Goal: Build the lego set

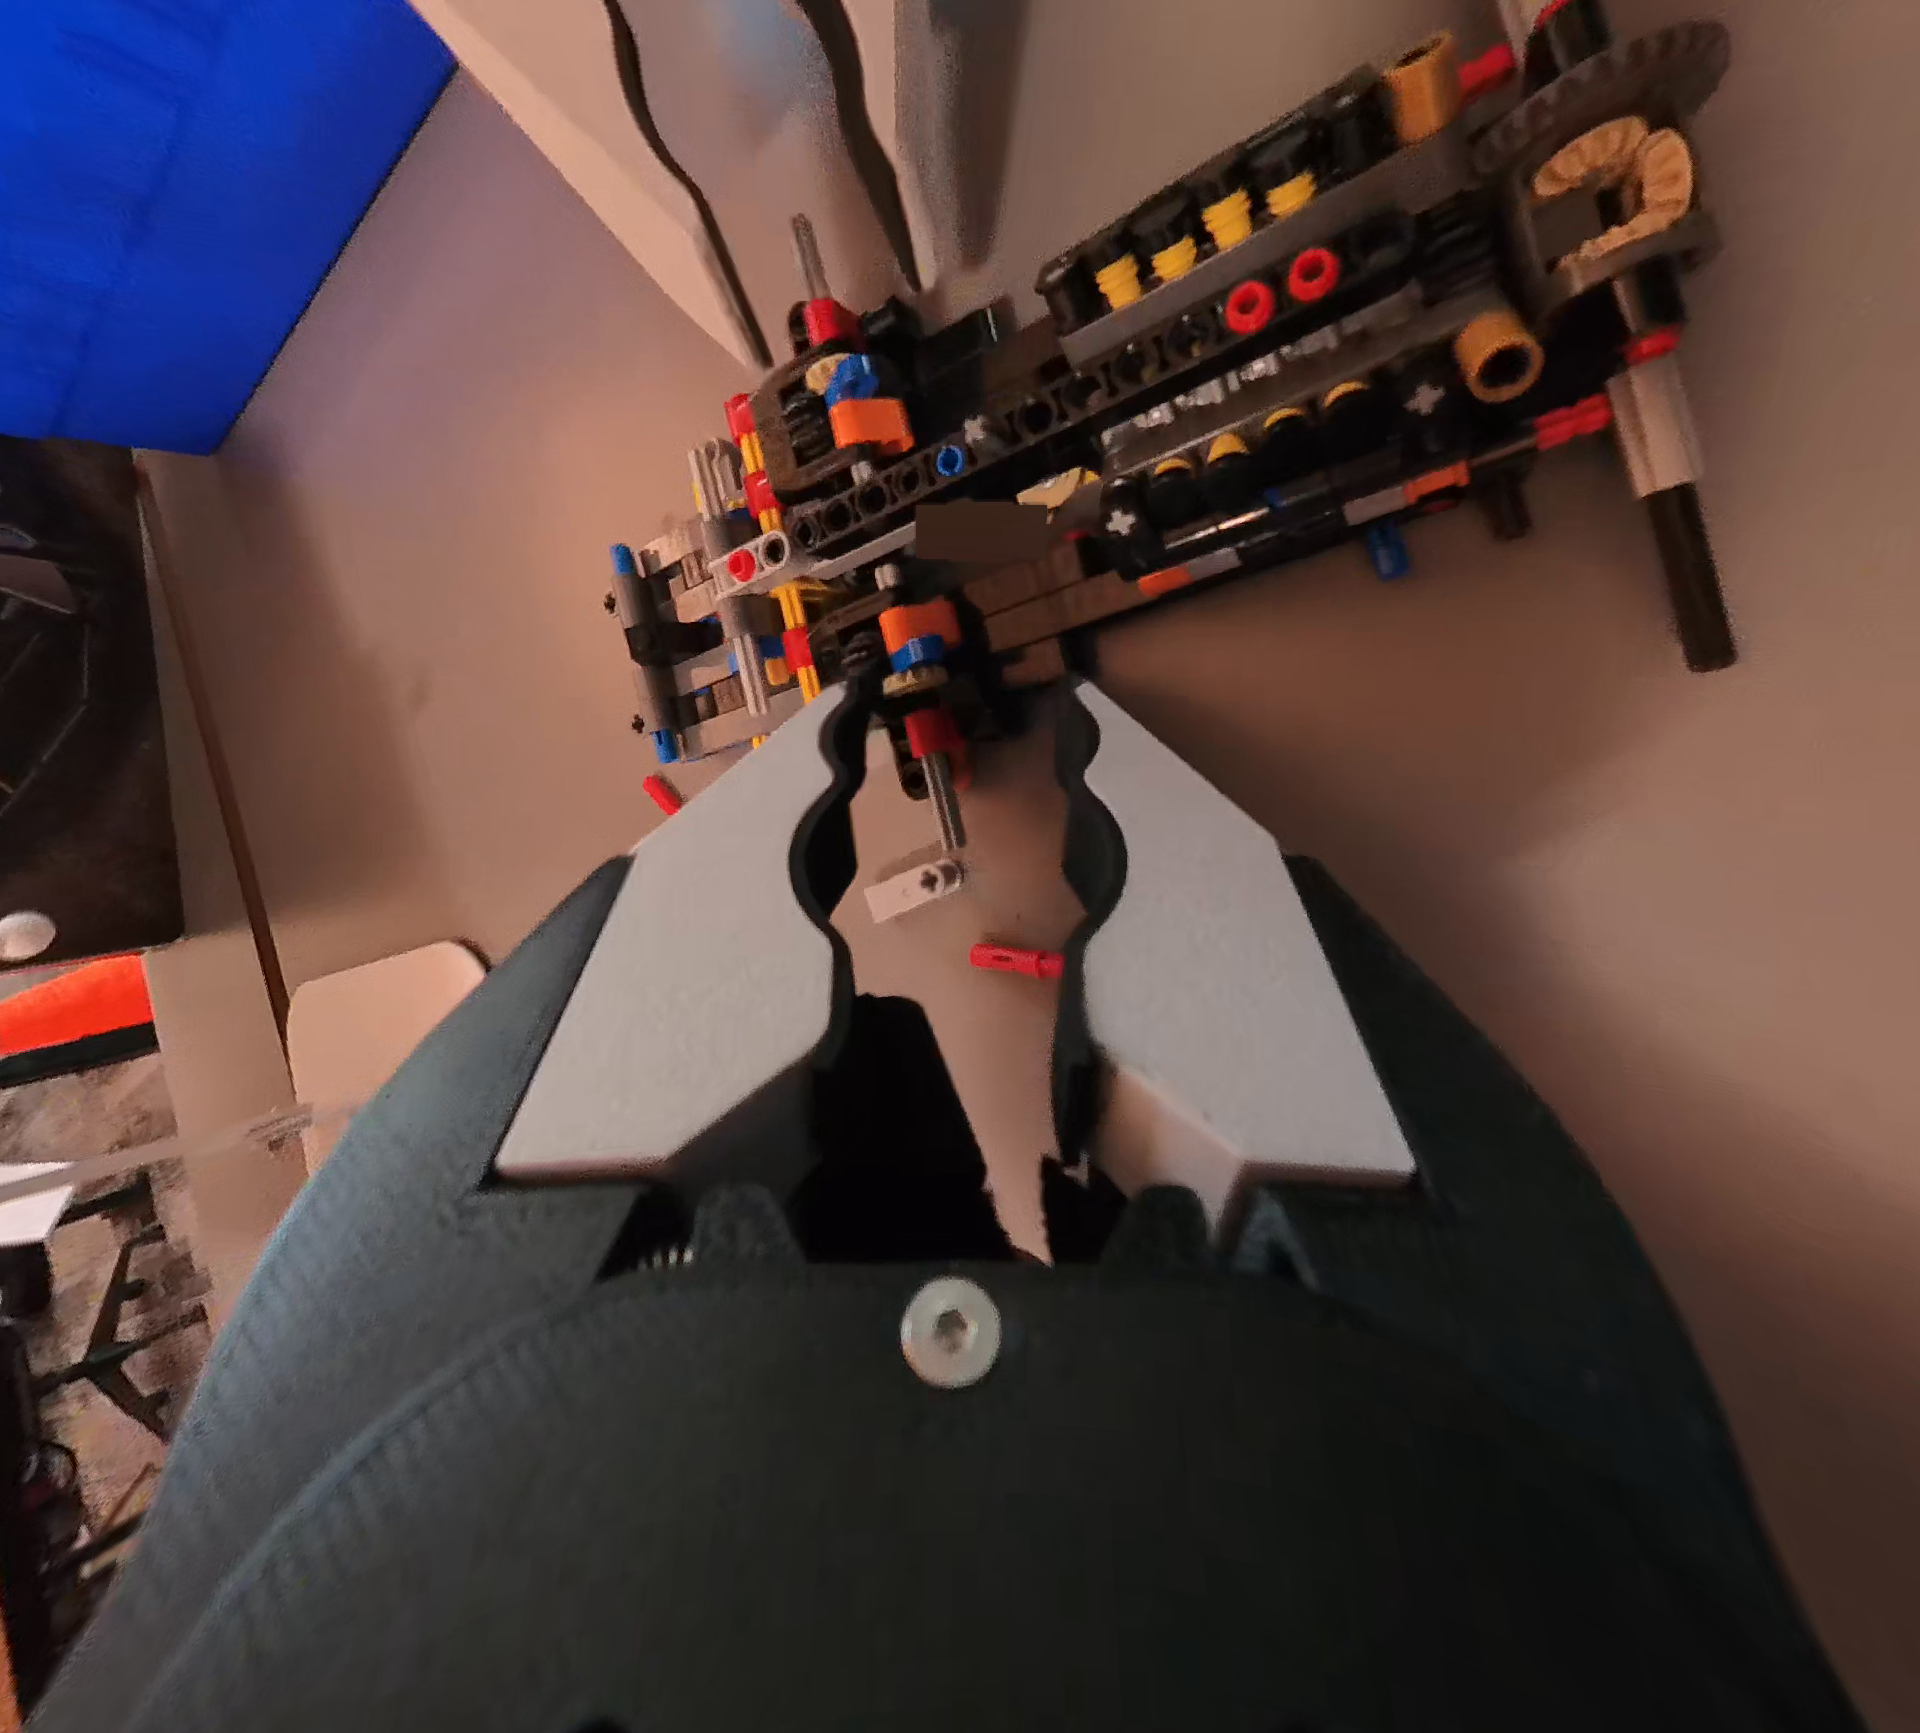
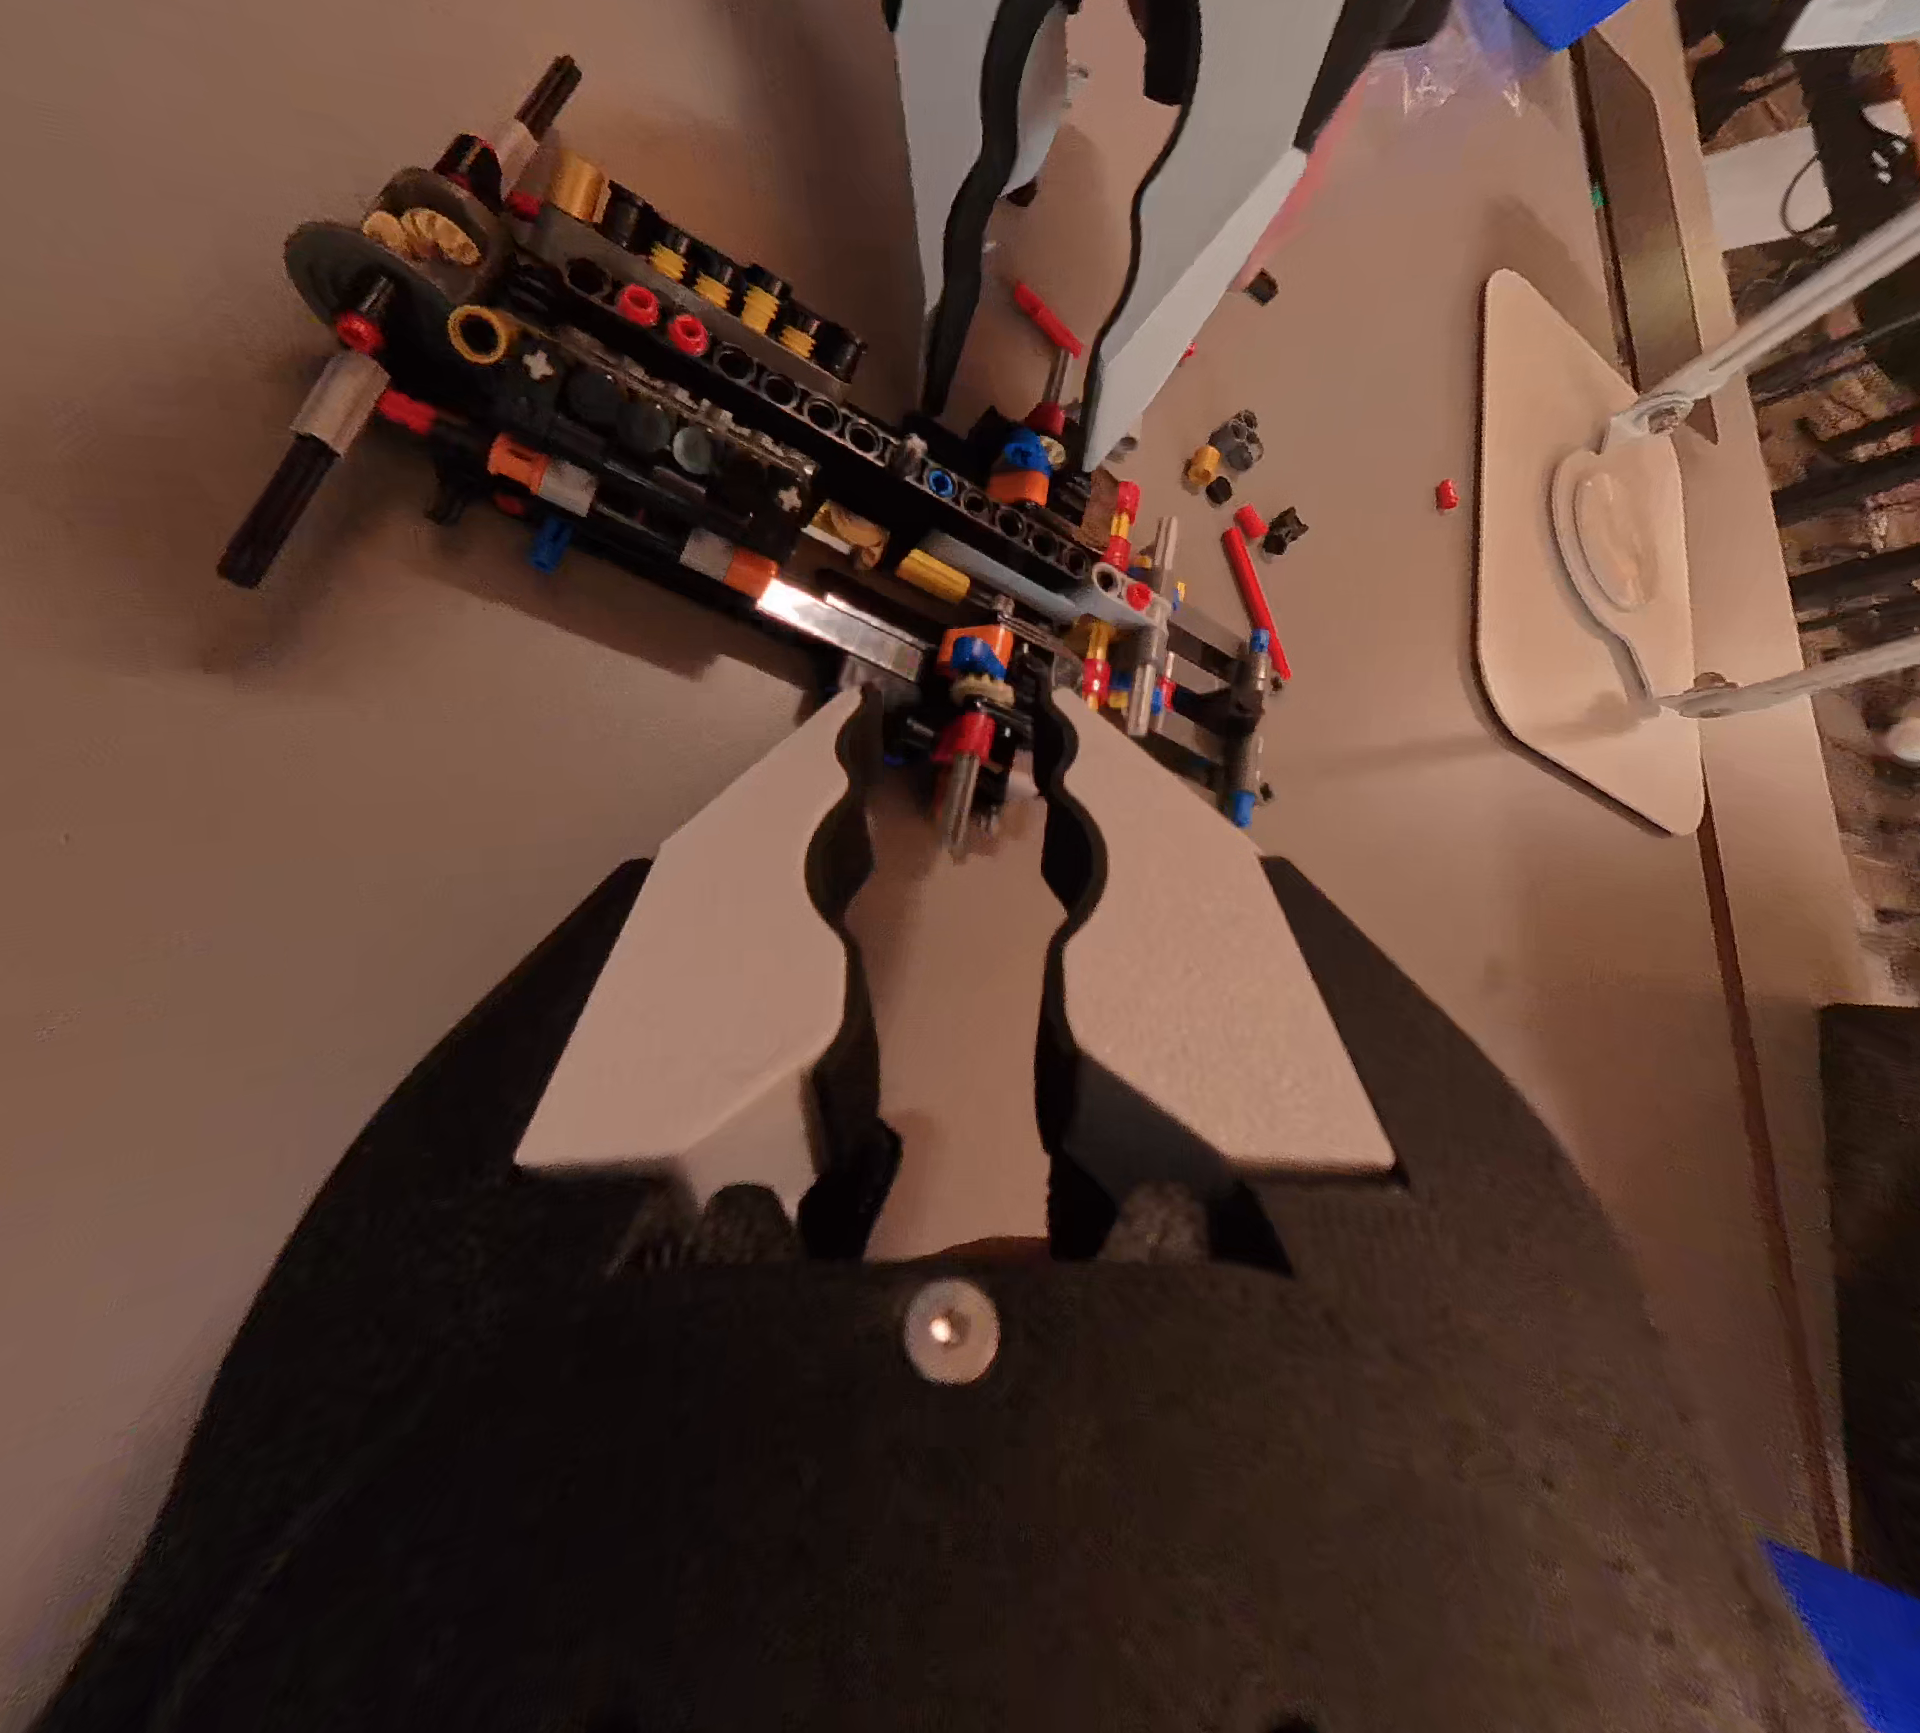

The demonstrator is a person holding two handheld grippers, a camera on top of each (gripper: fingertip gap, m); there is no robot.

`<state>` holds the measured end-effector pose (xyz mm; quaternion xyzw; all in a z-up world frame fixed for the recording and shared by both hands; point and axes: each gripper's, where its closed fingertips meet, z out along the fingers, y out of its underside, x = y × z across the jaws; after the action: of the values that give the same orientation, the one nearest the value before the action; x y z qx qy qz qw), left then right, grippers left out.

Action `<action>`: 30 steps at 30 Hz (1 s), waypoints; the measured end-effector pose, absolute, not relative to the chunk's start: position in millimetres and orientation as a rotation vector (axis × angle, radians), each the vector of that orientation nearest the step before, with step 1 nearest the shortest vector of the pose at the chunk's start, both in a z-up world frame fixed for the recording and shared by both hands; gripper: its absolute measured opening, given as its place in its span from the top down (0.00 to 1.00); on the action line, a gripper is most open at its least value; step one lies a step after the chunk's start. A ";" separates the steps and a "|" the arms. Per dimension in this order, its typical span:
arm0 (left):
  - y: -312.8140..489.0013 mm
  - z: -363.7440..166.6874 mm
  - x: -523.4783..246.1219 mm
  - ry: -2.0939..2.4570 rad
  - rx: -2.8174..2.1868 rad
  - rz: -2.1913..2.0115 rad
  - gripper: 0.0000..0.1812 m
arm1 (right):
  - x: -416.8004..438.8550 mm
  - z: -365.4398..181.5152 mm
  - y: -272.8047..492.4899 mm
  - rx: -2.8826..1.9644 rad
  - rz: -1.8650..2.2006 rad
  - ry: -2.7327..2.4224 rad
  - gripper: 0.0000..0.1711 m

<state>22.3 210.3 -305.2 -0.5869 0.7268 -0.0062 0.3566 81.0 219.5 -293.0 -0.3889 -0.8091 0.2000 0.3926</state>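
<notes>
A long lego technic model (image 1: 1247, 353), black and grey with yellow, red and orange parts, lies on the tan table. It has a dark gear and a black cross axle at its far end. My left gripper (image 1: 961, 707) is closed around a side hub with a grey axle and red bush. My right gripper (image 2: 951, 707) is closed around the opposite side hub of the model (image 2: 665, 395). Each gripper shows in the other's view, the left gripper (image 2: 1023, 431) and the right gripper (image 1: 842, 312), both reaching in from the top.
A loose grey connector (image 1: 914, 888) and a red pin (image 1: 1013, 959) lie between my left fingers. Several small loose parts (image 2: 1236, 478) and a red axle (image 2: 1252, 582) lie beside the model. A white pad (image 2: 1579, 727) holds a clear stand. A blue bin (image 1: 156, 125) stands near the table edge. Tip to tip, the grippers are about 7 cm apart.
</notes>
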 end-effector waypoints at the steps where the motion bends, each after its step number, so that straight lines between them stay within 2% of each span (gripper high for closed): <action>1: 210.7 -303.0 22.1 1.858 -1.523 -0.025 0.80 | 81.0 -288.5 219.5 -0.992 0.531 -2.033 0.84; 9: 209.6 -292.9 32.2 1.831 -1.468 -0.060 0.80 | 72.0 -287.0 214.3 -1.020 0.511 -2.012 0.80; 19: 207.6 -303.9 33.1 1.869 -1.499 -0.074 0.81 | 69.7 -300.0 217.5 -1.072 0.470 -2.051 0.83; 30: 204.6 -304.7 32.3 1.840 -1.531 -0.122 0.79 | 71.5 -300.9 219.1 -1.078 0.488 -2.038 0.84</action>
<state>32.3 204.6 -304.7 -0.5949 0.7152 -0.0476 0.3638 71.5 219.1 -300.9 -0.4225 -0.7991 0.1914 0.3824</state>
